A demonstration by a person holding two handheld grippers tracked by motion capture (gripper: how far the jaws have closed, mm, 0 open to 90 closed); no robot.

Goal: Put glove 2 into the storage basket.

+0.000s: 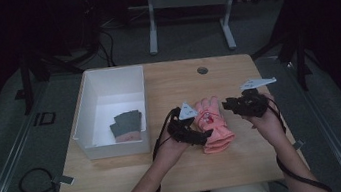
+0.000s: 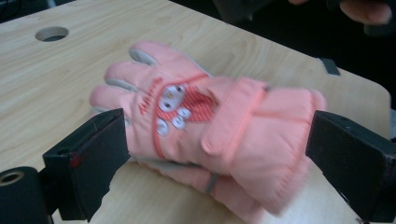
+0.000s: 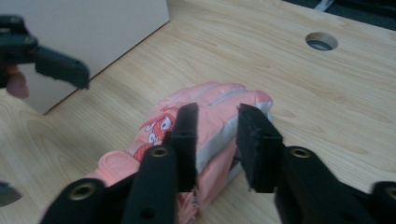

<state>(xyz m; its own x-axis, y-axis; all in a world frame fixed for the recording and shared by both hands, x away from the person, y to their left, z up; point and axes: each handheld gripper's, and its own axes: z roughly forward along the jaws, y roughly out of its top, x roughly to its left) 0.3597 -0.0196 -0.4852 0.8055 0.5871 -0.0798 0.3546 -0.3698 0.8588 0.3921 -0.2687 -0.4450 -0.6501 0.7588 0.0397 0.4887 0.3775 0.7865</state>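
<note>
Your left claw (image 2: 215, 158) stands wide apart around the pink gloves (image 2: 205, 126), one jaw at the finger end and one at the cuff, neither pressing. The gloves lie stacked on the desk (image 1: 247, 151), just right of the white box (image 1: 106, 87), which holds a dark glove (image 1: 126, 124). Your right claw (image 3: 217, 140) hovers above the gloves' fingers with a narrow gap between its jaws, nothing clamped in it.
</note>
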